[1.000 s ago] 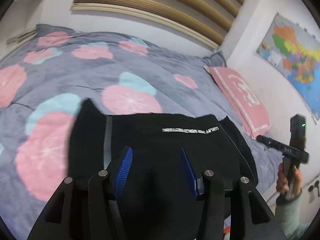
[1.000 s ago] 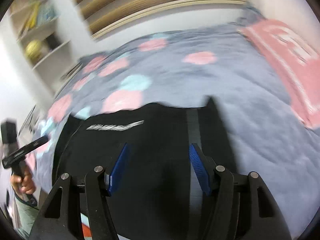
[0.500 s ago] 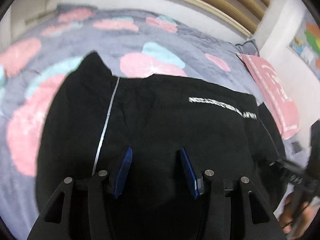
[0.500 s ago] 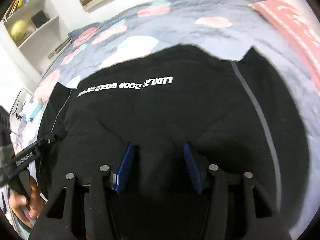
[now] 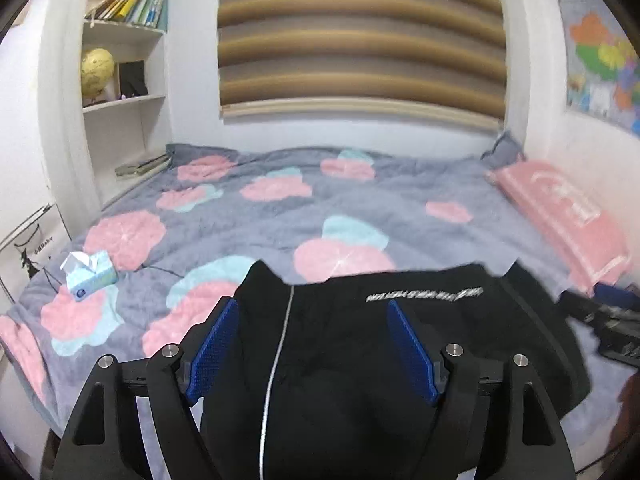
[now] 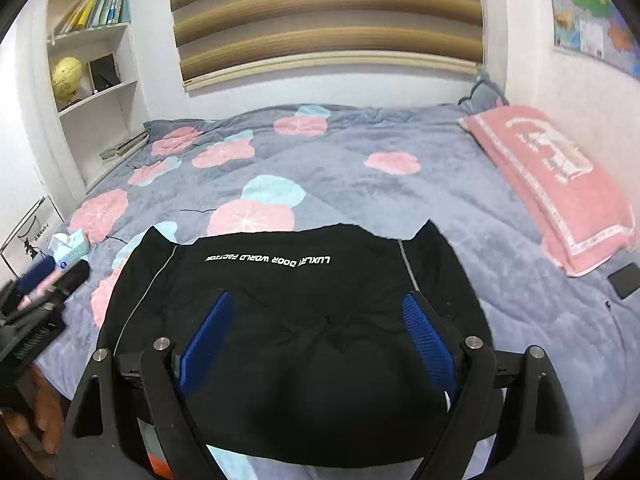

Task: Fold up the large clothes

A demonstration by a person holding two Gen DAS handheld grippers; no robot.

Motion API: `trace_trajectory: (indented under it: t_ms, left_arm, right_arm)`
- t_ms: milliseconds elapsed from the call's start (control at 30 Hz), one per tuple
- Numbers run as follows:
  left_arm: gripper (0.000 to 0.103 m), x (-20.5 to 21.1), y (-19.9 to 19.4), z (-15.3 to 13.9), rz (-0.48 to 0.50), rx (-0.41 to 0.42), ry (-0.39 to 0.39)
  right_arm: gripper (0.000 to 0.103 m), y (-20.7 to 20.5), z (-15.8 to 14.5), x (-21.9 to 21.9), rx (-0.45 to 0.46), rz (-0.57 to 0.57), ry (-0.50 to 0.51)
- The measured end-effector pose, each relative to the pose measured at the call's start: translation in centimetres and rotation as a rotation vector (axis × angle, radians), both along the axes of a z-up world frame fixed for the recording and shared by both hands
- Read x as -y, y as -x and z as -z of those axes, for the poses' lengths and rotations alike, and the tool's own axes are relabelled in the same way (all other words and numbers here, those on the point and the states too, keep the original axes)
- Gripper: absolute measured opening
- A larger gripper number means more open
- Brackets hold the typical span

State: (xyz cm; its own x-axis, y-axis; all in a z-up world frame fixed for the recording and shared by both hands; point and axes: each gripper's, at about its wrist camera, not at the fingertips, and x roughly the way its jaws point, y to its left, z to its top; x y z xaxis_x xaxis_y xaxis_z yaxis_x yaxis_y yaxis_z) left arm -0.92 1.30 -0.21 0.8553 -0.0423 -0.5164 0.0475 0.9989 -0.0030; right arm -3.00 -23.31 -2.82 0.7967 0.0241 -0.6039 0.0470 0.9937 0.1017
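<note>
A black garment (image 5: 360, 360) with grey side stripes and a white line of lettering lies flat at the near edge of the bed; it also shows in the right wrist view (image 6: 300, 312). My left gripper (image 5: 310, 348) is open and empty above the garment's left part, near the stripe. My right gripper (image 6: 318, 340) is open and empty above the garment's middle. Each gripper appears at the edge of the other's view, the right one (image 5: 612, 324) and the left one (image 6: 36, 304).
The bed has a grey quilt (image 5: 360, 208) with pink and blue blobs. A tissue box (image 5: 90, 274) sits at its left edge, a pink pillow (image 6: 560, 184) along the right wall, a black phone (image 6: 624, 280) near it. Shelves (image 5: 120, 80) stand at the left.
Both grippers have pulled back and tilted up from close over the garment, and their jaws have opened wider. The garment lies flat and unmoved.
</note>
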Motion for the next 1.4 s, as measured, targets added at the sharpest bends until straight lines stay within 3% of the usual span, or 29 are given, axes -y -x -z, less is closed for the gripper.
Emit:
trace_trajectory:
  t_ms: [100, 233, 733, 1400]
  left_arm:
    - [0.078, -0.4, 1.0, -1.0, -0.012, 0.027, 0.02]
    - [0.078, -0.1, 1.6, -1.0, -0.044, 0.043, -0.014]
    - [0.078, 1.6, 1.4, 0.9, -0.025, -0.02, -0.07]
    - [0.078, 2.4, 0.9, 2.5, 0.004, -0.086, -0.082]
  right_arm:
    - [0.089, 0.5, -0.5, -0.2, 0.014, 0.001, 0.0]
    - [0.089, 0.9, -0.5, -0.4, 0.015, -0.005, 0.006]
    - [0.089, 0.3, 1.7, -0.4, -0.049, -0.015, -0.019]
    - [0.09, 0.5, 2.3, 0.2, -0.068, -0.02, -0.057]
